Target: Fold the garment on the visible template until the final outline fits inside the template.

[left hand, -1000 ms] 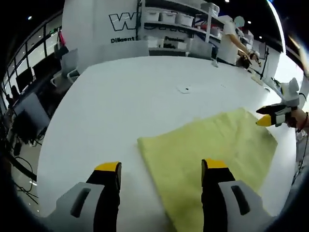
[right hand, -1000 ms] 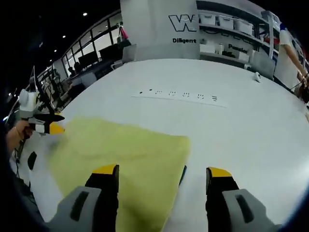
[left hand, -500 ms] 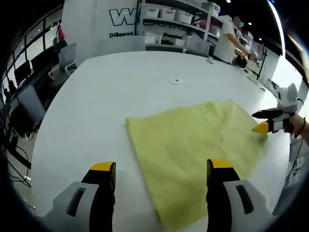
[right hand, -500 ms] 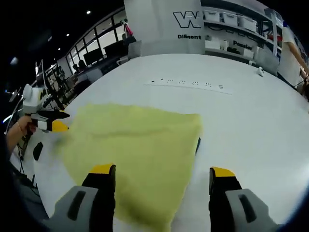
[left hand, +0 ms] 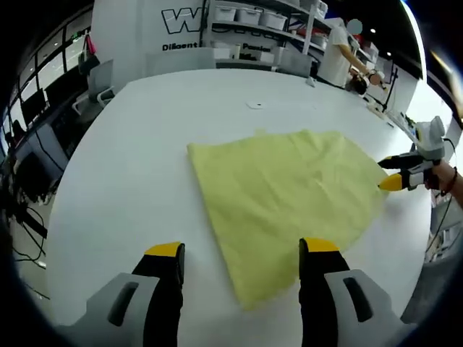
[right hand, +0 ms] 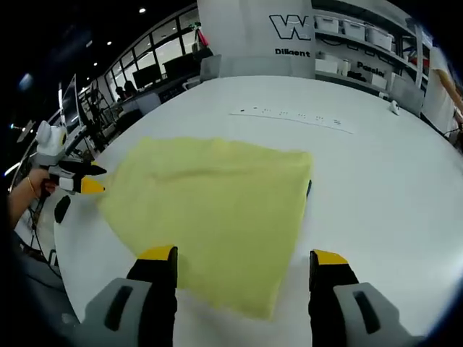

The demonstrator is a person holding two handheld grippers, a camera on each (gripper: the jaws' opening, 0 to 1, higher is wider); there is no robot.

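The yellow garment [left hand: 282, 191] lies flat mid-frame on the white counter [left hand: 137, 166], likely covering the template. The left gripper [left hand: 239, 253] and right gripper [right hand: 242, 259] hover with jaws spread, empty, probably checking the outline.

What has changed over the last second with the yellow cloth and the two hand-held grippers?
Both cameras pulled back, so more of the flat yellow fabric garment shows in front of each pair of jaws. The left hand-held gripper and right hand-held gripper took hold of nothing and stayed open. The garment stayed spread on the white table.
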